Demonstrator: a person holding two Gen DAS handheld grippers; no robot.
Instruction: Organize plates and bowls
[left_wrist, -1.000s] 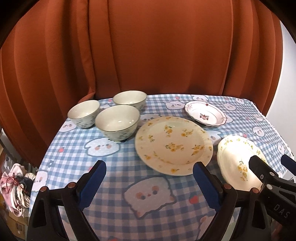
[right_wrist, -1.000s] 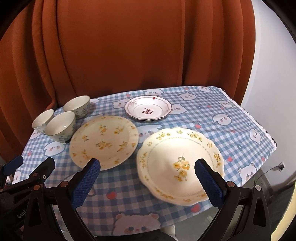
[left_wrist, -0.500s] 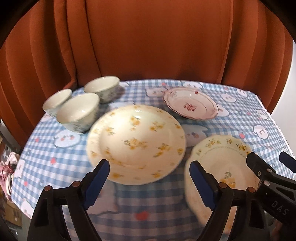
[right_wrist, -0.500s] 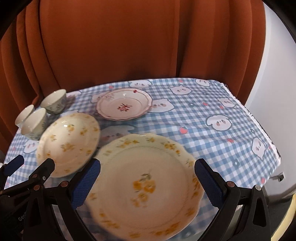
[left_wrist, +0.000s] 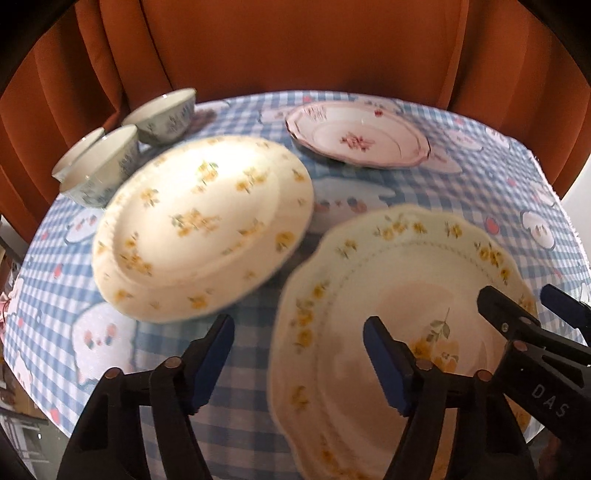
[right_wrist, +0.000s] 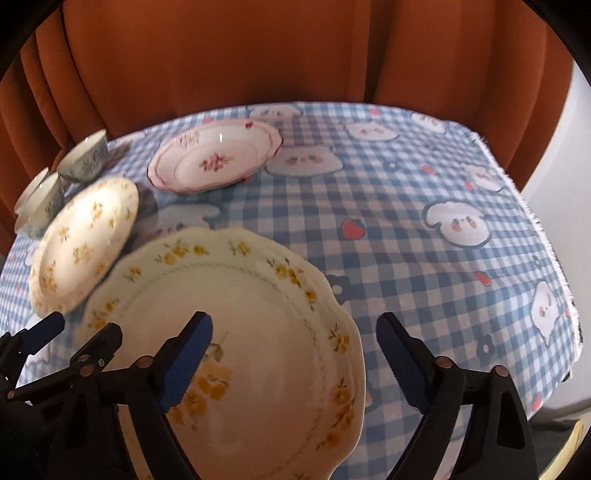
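Note:
A scalloped cream plate with yellow flowers (left_wrist: 399, 295) (right_wrist: 240, 325) lies at the table's front. A round cream plate with yellow flowers (left_wrist: 199, 229) (right_wrist: 81, 240) lies left of it. A pink-flowered white plate (left_wrist: 358, 134) (right_wrist: 218, 160) sits behind. Three bowls (left_wrist: 110, 162) (right_wrist: 62, 181) stand at the far left. My left gripper (left_wrist: 299, 362) is open, low over the gap between the two yellow plates. My right gripper (right_wrist: 295, 358) is open, its jaws straddling the scalloped plate's right rim. Neither holds anything.
A blue checked cloth with cartoon animals (right_wrist: 424, 221) covers the table. An orange curtain (left_wrist: 295, 48) hangs close behind. The table's right edge (right_wrist: 554, 258) drops off by a white wall.
Both grippers have moved forward and down toward the plates. The scalloped plate now fills the lower part of both views. Both stay open.

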